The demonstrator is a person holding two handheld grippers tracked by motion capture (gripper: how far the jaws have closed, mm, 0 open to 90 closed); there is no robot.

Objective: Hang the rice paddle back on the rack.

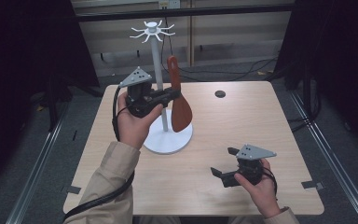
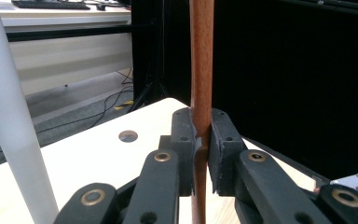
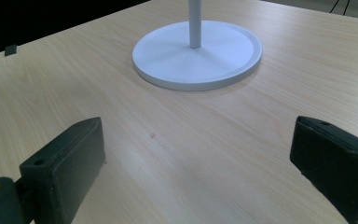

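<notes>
In the high view, the left gripper (image 1: 171,95) is held up beside the pole of the white stand (image 1: 161,84), its jaws clamped on the handle of a wooden spatula (image 1: 179,102) that hangs upright with its blade down, above the stand's round base. The right gripper (image 1: 224,162) sits low near the front of the table (image 1: 242,116), jaws spread wide with nothing between them

In the left gripper view, both pads press the spatula's handle (image 2: 201,70); the stand's pole (image 2: 9,116) rises at the left

In the right gripper view, the jaws stand far apart over bare table (image 3: 191,140), with the stand's base (image 3: 197,55) well ahead
</notes>
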